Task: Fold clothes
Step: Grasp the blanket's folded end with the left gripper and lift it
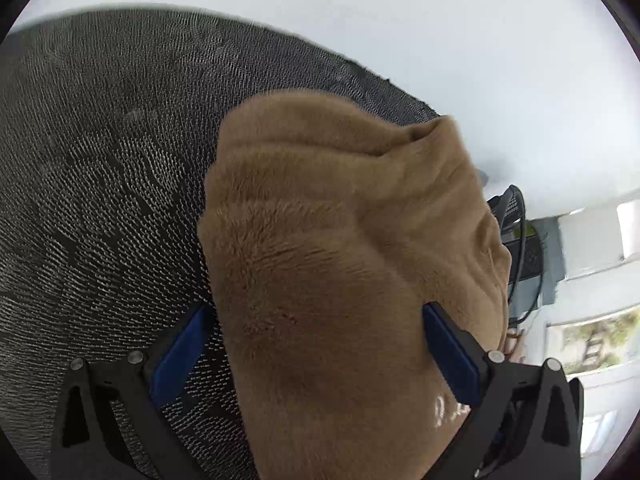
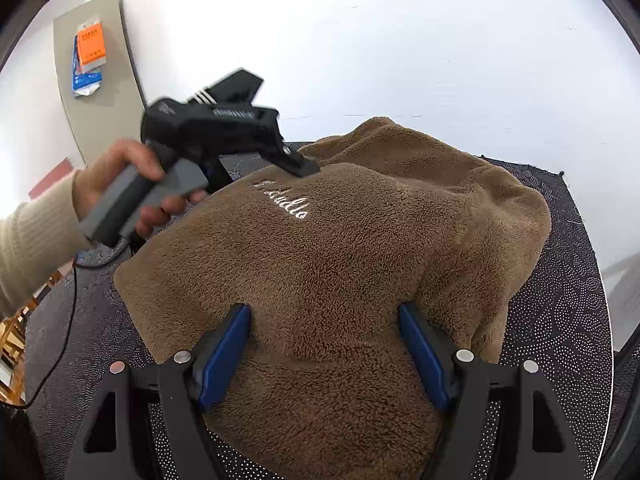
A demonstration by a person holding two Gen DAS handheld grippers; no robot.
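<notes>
A brown fleece garment (image 2: 340, 264) with white embroidered lettering (image 2: 285, 201) lies bunched on a dark dotted table cover (image 2: 560, 320). My right gripper (image 2: 324, 312) is open, its blue pads (image 2: 224, 356) straddling the near part of the fleece. My left gripper (image 2: 296, 164), held by a hand (image 2: 116, 184), touches the far left edge of the garment. In the left wrist view the fleece (image 1: 340, 260) fills the space between the open blue pads (image 1: 452, 356) of the left gripper (image 1: 316, 312), above the dark cover (image 1: 100, 160).
A white wall (image 2: 400, 40) rises behind the table. A grey board with orange and blue packets (image 2: 90, 50) leans at the far left. A black cable (image 2: 60, 340) hangs off the table's left side. A dark chair and cable (image 1: 520, 232) show at the right.
</notes>
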